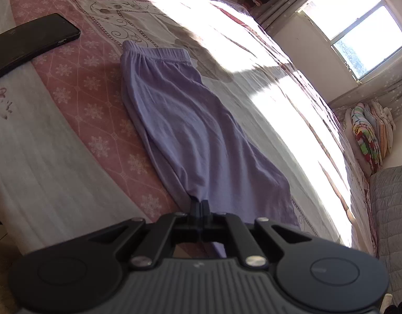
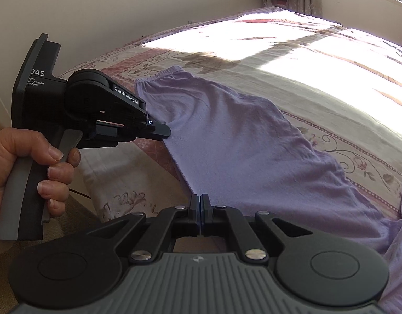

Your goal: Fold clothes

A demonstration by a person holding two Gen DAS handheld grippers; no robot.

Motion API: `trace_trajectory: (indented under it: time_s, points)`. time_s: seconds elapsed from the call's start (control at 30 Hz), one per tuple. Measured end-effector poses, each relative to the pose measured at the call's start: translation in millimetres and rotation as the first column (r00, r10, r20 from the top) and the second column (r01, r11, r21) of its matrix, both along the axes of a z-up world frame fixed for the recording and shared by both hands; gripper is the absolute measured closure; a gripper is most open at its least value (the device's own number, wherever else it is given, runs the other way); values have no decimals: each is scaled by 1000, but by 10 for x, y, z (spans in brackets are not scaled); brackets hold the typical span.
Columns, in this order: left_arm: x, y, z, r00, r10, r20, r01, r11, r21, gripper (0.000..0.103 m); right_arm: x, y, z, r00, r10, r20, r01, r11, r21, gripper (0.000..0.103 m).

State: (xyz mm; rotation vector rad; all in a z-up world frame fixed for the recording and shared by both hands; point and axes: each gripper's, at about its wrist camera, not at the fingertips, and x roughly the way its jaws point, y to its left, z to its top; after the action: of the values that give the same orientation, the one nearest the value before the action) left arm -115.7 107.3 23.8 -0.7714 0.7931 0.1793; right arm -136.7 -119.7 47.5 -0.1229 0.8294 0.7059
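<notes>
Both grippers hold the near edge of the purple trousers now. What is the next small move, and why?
Probably lift both together and carry the near edge across toward the far edge. The left gripper and right gripper are shut on the near edge of the purple trousers, which lie flat and unfolded on the bed.

Purple trousers (image 2: 240,141) lie flat on the bed (image 2: 331,60). The right gripper (image 2: 200,201), at 6 o'clock, pinches their near edge, jaws together; the left gripper (image 2: 165,130), at 9 o'clock, grips that edge too.
</notes>
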Motion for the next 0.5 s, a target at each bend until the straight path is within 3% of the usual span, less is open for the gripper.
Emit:
trace_trajectory:
  time_s: [0.2, 0.37, 0.5]
  points:
    - [10, -25, -58, 1000, -16, -22, 16, 999, 31, 103, -3, 91, -158, 999, 18, -47, -20, 999, -50, 102]
    - [-71, 12, 109, 999, 28, 22, -29, 998, 57, 100, 8, 85, -175, 998, 10, -57, -12, 999, -37, 102]
    - [94, -131, 253, 995, -61, 74, 55, 995, 84, 96, 15, 74, -174, 998, 6, -65, -8, 1000, -28, 102]
